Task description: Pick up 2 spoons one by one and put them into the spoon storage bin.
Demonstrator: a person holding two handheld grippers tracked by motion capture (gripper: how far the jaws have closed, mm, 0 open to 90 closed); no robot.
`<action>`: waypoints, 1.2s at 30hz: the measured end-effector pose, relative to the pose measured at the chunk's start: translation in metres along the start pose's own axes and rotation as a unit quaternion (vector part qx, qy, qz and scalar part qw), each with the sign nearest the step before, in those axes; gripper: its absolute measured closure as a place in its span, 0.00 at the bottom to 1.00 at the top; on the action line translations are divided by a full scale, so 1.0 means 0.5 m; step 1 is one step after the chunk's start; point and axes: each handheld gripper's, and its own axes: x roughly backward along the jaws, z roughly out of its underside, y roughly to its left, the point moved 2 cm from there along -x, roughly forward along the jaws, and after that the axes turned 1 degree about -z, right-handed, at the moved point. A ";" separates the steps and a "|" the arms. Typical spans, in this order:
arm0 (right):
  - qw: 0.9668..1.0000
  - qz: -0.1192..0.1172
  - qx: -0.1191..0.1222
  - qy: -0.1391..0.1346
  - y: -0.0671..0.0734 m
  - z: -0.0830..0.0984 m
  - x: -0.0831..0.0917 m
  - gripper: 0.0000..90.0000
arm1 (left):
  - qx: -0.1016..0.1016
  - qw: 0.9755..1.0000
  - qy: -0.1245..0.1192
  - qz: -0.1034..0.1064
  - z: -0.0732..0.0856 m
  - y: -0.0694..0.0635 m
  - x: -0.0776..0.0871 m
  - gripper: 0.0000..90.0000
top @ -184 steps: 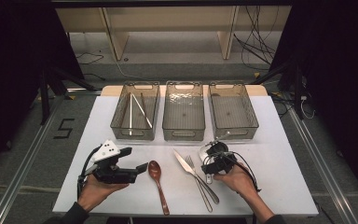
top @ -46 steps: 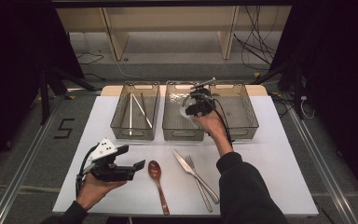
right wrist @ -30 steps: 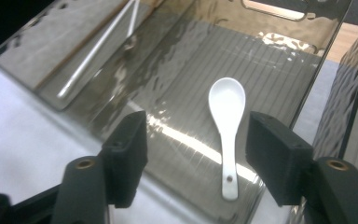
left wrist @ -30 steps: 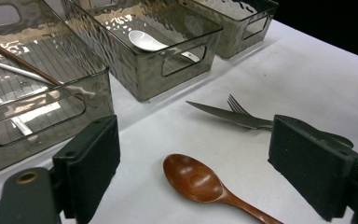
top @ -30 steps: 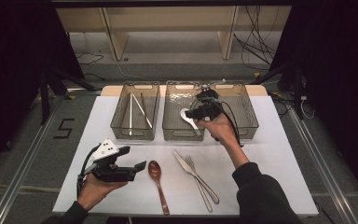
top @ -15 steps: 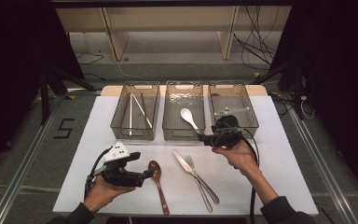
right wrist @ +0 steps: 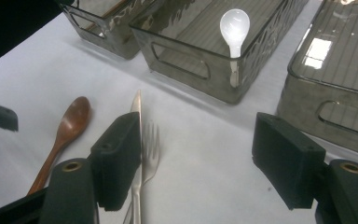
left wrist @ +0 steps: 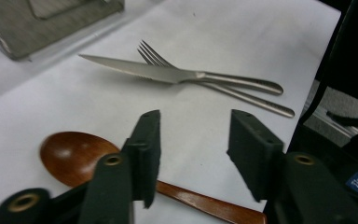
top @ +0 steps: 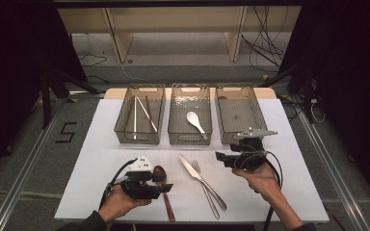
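1. The left gripper (top: 166,187) hovers low over the brown wooden spoon (left wrist: 77,156), which lies on the white worktop (top: 101,144) near its front edge, bowl toward the bins; the jaws have just been closing and now straddle the neck of the handle (left wrist: 200,203), but the pads do not yet press it, so nothing is held.
2. Settle both pads level on the worktop either side of the handle before clamping; a thin handle can roll or skid from a one-sided pinch.
3. Grip just behind the bowl, so the spoon hangs balanced.
4. The right gripper (top: 219,157) floats empty, jaws spread, near the steel knife (top: 192,169) and steel fork (top: 207,187); keep it apart from the left.
5. The middle smoky plastic bin (top: 190,89) holds a white ceramic spoon (top: 195,121); likely the destination; lift clear of its rim.
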 end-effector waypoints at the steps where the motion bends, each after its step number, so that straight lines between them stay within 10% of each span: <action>1: 1.000 0.000 -0.001 -0.001 0.000 0.004 0.003 0.37 | -0.004 1.000 0.007 0.005 0.001 -0.003 -0.005 0.67; 11: 1.000 0.004 -0.003 -0.019 0.002 0.042 0.034 0.34 | -0.035 0.998 0.057 0.022 0.018 -0.019 -0.041 0.96; 36: 1.000 -0.007 0.011 -0.027 0.025 0.059 0.046 0.34 | -0.074 0.982 0.169 0.030 0.048 -0.033 -0.083 0.98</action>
